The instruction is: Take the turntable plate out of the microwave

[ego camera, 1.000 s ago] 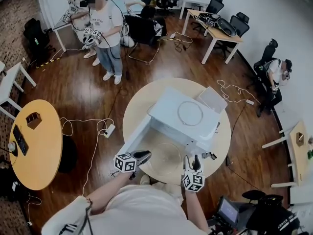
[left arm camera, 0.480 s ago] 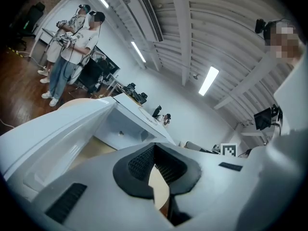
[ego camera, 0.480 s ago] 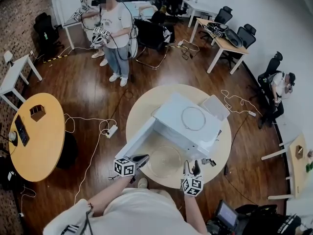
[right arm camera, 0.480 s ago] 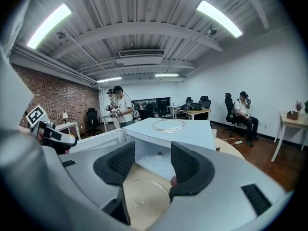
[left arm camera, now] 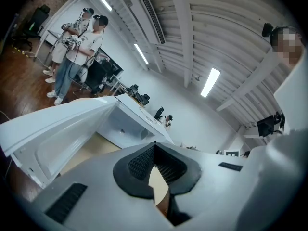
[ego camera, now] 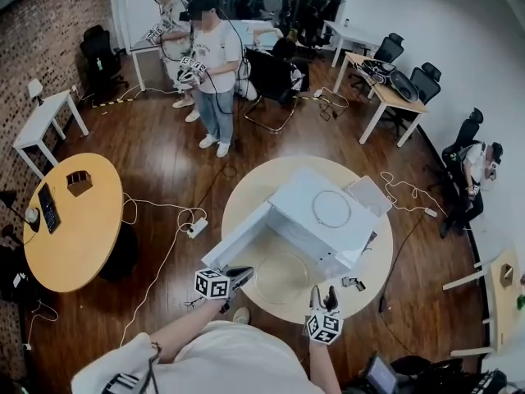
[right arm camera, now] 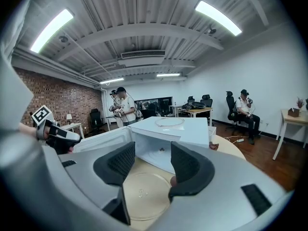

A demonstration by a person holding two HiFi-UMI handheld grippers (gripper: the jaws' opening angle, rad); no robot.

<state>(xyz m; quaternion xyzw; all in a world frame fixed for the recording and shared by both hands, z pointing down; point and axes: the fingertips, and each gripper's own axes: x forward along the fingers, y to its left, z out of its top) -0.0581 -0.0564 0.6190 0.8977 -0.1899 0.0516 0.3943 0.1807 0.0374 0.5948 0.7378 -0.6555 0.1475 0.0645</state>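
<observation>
The clear glass turntable plate (ego camera: 280, 277) lies flat on the round beige table (ego camera: 373, 261), in front of the open white microwave (ego camera: 328, 232). The microwave door (ego camera: 234, 238) swings out to the left. My left gripper (ego camera: 244, 272) hovers at the plate's left edge, its jaws shut with nothing between them; in the left gripper view the pads (left arm camera: 144, 160) meet. My right gripper (ego camera: 323, 290) sits by the plate's right front edge and stands open. In the right gripper view the plate (right arm camera: 142, 194) shows between and below the right gripper (right arm camera: 151, 160), untouched.
A white ring (ego camera: 332, 208) lies on top of the microwave, and a flat white box (ego camera: 369, 194) lies behind it. Cables (ego camera: 164, 220) trail over the wooden floor. A second round table (ego camera: 74, 220) stands at the left. Two people (ego camera: 215, 64) stand at the back.
The head view has shifted, so the table sits lower right in frame. Both grippers have drawn back slightly from the plate toward the table's front edge. The plate has not moved.
</observation>
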